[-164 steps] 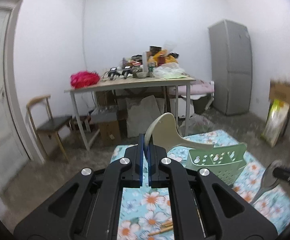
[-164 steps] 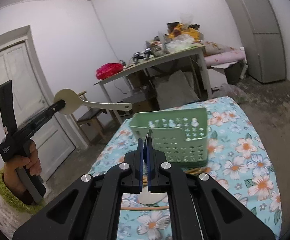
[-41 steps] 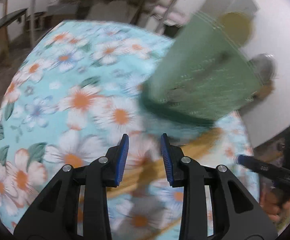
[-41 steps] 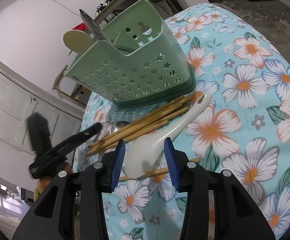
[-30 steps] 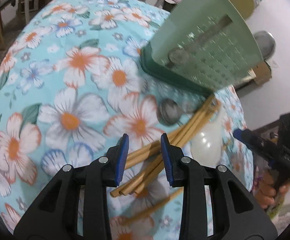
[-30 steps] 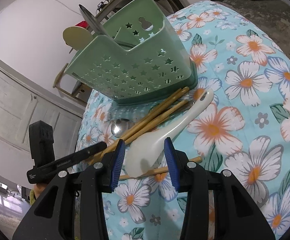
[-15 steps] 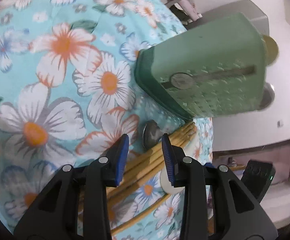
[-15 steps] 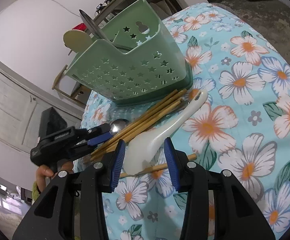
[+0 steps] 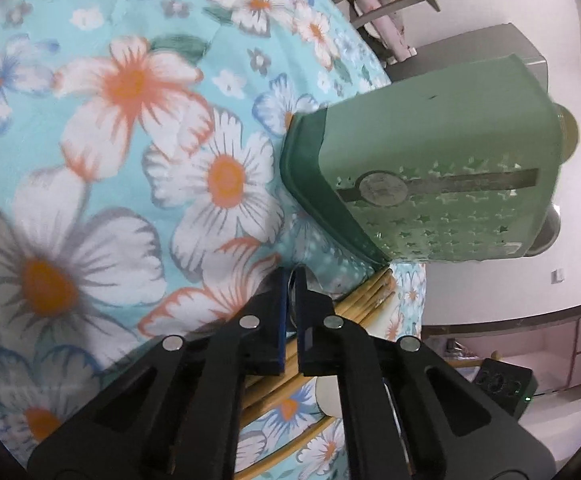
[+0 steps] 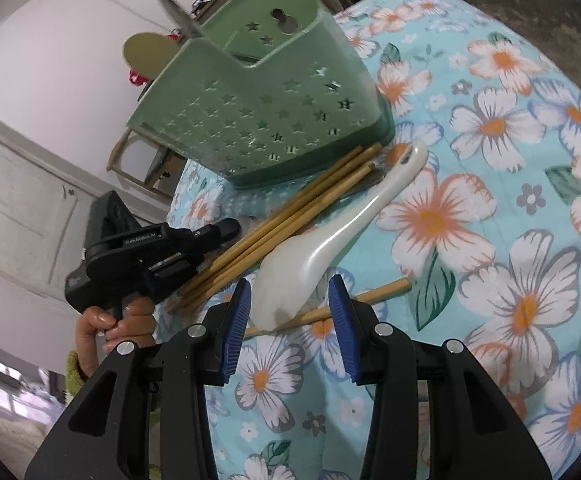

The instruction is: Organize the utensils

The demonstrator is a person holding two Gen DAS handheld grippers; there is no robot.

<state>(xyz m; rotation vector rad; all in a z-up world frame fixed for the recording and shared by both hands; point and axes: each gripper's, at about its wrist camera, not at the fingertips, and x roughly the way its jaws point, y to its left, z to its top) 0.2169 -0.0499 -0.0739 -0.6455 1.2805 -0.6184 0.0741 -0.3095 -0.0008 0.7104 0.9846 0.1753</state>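
Left gripper [image 9: 289, 276] sits bottom centre of its own view with the jaws pinched nearly together on something thin. I think it's the little metal spoon, but the fingers hide it, so I honestly can't tell what's in there. It's right at the near ends of the bamboo chopsticks [image 10: 286, 216], just beside the green utensil caddy [image 10: 266, 116].

Right gripper [image 10: 289, 312] hangs with jaws spread wide, gripping nothing, straddling the bowl of the white ceramic spoon [image 10: 330, 244] mid-frame in the right wrist view. That spoon lies on the floral tablecloth [image 10: 510, 168] with its handle pointing up toward the caddy, and one stray chopstick [image 10: 354, 300] runs under its bowl.

What worries me:
- glazed ceramic is slick and curved, so a pinch on the bowl could squirt it out
- closing low could catch the stray chopstick too
- the left gripper lifting could drag the chopstick bundle along or nudge the caddy, which already has a ladle and a flat spoon sticking out at upper left
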